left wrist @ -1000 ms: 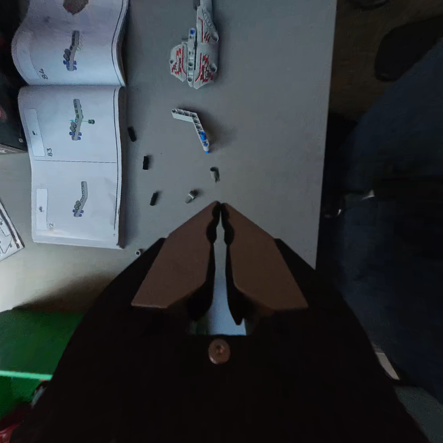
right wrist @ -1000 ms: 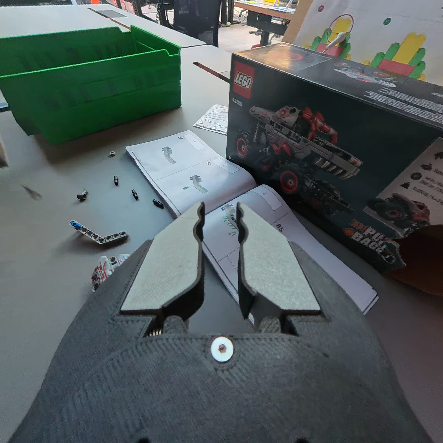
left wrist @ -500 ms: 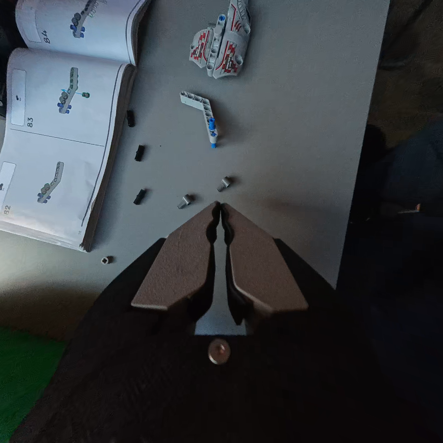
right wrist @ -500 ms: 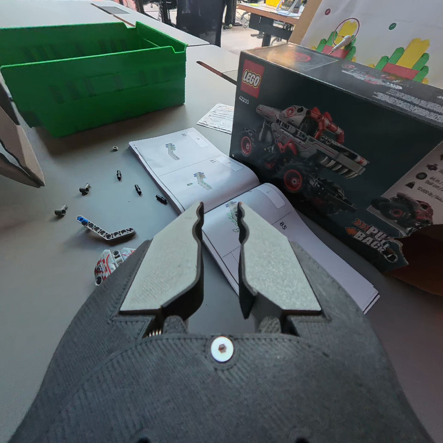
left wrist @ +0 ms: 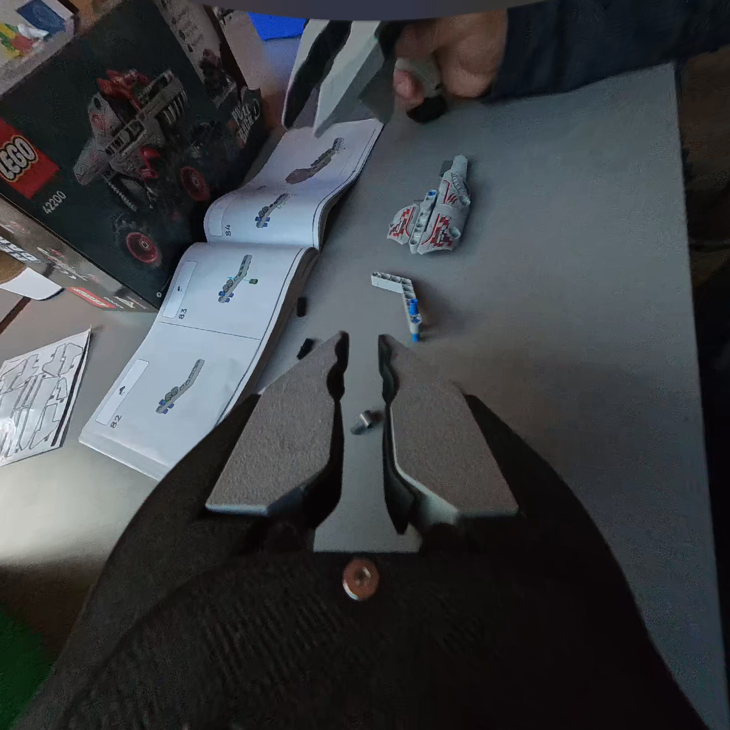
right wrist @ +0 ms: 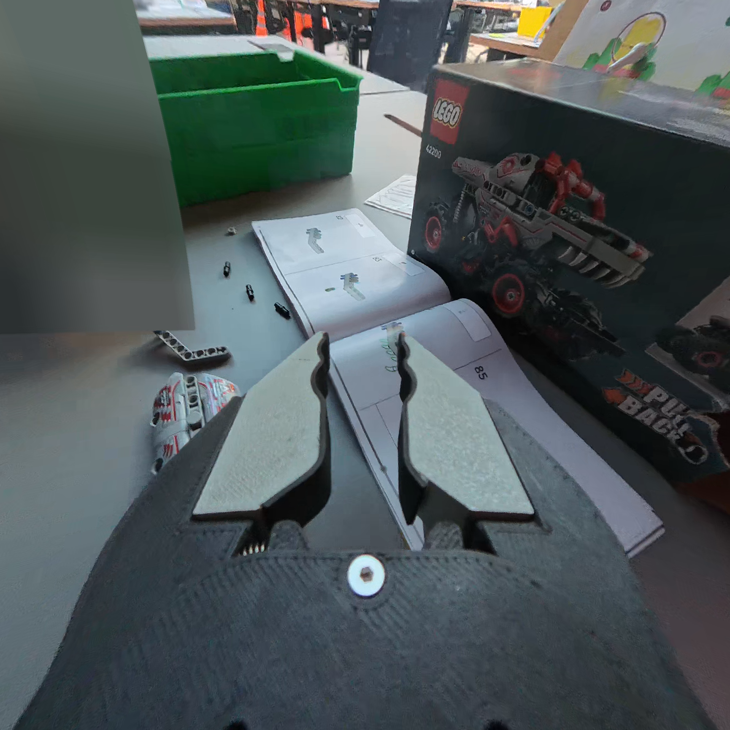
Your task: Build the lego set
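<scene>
My left gripper (left wrist: pixel 362 339) is open and low over the grey table (left wrist: pixel 553 355). A small grey pin (left wrist: pixel 365 420) lies on the table between its fingers, untouched. Ahead lie a bent grey beam with a blue pin (left wrist: pixel 399 292) and a grey-and-red panel assembly (left wrist: pixel 430 213). Two black pins (left wrist: pixel 301 306) lie by the open instruction booklet (left wrist: pixel 237 300). My right gripper (right wrist: pixel 362 343) is open and empty above the booklet (right wrist: pixel 355 276). The beam (right wrist: pixel 193 349), the panel assembly (right wrist: pixel 185 407) and three black pins (right wrist: pixel 249 292) lie to its left.
The set's dark box (right wrist: pixel 572 237) stands behind the booklet. A green bin (right wrist: pixel 256 130) is at the far left, with a small grey piece (right wrist: pixel 232 230) in front of it. A sticker sheet (left wrist: pixel 35 395) lies left of the booklet. The table edge (left wrist: pixel 679 276) runs along the right. About 20 centimetres separates my left fingertips from my right.
My left gripper has opened and moved forward, so a grey pin now lies between its fingers. My right gripper has opened a little wider and barely shifted.
</scene>
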